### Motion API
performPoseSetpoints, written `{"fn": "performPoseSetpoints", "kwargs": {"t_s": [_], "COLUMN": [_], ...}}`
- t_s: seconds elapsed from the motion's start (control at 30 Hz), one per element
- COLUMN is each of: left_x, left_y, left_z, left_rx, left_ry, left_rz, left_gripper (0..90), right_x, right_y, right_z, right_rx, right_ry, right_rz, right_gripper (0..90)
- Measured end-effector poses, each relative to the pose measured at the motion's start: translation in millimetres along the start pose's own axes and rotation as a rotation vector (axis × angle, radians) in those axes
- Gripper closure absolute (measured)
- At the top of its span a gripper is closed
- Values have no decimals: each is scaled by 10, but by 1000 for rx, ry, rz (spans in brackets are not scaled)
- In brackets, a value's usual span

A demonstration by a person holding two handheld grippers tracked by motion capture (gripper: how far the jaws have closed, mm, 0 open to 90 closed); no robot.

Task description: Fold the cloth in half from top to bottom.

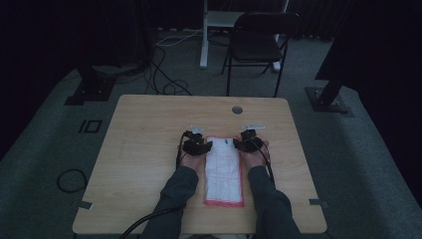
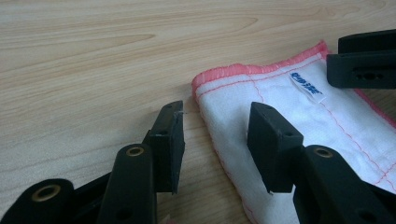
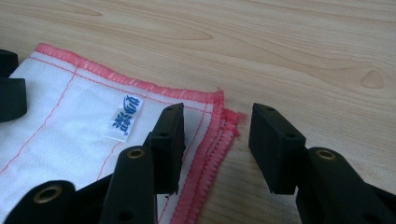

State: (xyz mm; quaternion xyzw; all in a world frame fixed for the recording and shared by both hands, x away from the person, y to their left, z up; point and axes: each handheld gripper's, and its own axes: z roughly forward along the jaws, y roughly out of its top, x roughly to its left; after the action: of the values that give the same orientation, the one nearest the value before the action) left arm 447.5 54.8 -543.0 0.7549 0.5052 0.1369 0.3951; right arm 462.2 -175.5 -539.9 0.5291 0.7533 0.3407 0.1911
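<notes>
Folded white cloth [image 1: 224, 170], red-hemmed, flat on wooden surface [image 1: 144, 149].
Left hand-held gripper [image 2: 215, 135] agape astride cloth's far-left corner; right hand-held gripper [image 3: 217, 133] agape astride far-right corner, gripping nothing.

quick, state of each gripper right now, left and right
left gripper: open, holding nothing, fingers astride the white cloth's far left corner
right gripper: open, holding nothing, fingers astride its far right corner
</notes>
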Motion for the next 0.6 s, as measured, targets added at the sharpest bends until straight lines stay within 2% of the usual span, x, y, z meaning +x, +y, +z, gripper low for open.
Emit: {"fn": "performPoseSetpoints", "kwargs": {"t_s": [0.1, 0.17, 0.27, 0.4, 0.47, 0.6], "left_x": [-24, -37, -51, -63, -66, -93], "left_y": [2, 5, 16, 41, 45, 50], "left_z": [4, 7, 10, 13, 12, -11], "left_rx": [8, 14, 23, 56, 68, 71], "left_ry": [-8, -27, -26, -35, -44, -31], "left_rz": [7, 10, 4, 4, 5, 35], "left_gripper": [568, 579, 598, 726, 787, 841], "right_x": [17, 25, 39, 25, 29, 42], "right_y": [15, 16, 18, 37, 41, 18], "right_z": [4, 3, 2, -1, -4, -5], "right_rx": [11, 13, 15, 32, 39, 18], "right_ry": [-7, 0, 15, 35, 47, 61], "right_rz": [-15, -25, -32, -29, -25, -32], "right_gripper": [573, 614, 673, 709, 769, 842]}}
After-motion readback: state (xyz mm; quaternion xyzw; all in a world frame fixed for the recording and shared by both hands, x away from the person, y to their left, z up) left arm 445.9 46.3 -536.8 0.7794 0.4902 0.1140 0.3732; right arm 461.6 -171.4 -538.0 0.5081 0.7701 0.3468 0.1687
